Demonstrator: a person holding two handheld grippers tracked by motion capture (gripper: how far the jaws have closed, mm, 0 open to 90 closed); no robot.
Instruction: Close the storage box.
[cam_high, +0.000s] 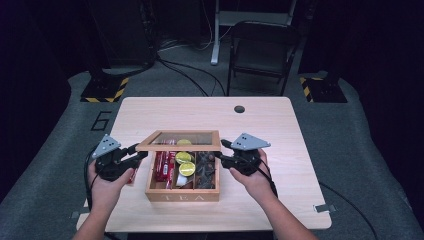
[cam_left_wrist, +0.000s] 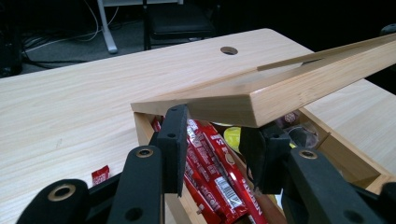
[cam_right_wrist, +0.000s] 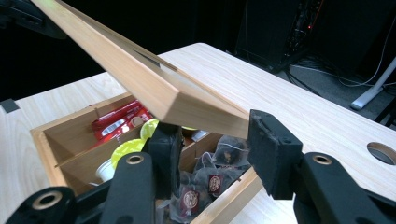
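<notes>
On the pale wooden table (cam_high: 280, 130), near its front edge and about midway between its left and right edges, stands an open wooden tea box (cam_high: 182, 195) with its lid (cam_high: 180, 142) raised to a slant above the compartments, the glass pane showing in the frame. At the left, the left gripper (cam_high: 136, 154) sits at the lid's left front corner; in the left gripper view its two black jaws stand on either side of that corner (cam_left_wrist: 243, 105), one pad against the lid's left edge and the other tucked under the front edge, so the jaws are closed on the lid. A small red packet (cam_left_wrist: 100, 175) lies loose on the tabletop just left of the box. Inside the box, the left compartment holds red stick packets (cam_high: 163, 166), the middle one yellow-lidded pods (cam_high: 185, 163), and the right one dark pyramid tea bags (cam_right_wrist: 205, 179). At the right, the right gripper (cam_high: 223, 151) meets the lid's right front corner; in the right gripper view the lid's corner (cam_right_wrist: 196, 109) lies between its jaws, one pad under the wood and the other beside the corner, but I cannot tell whether they press on it or stand just clear. Beyond the box, near the table's far edge, is a round cable hole (cam_high: 239, 109).
</notes>
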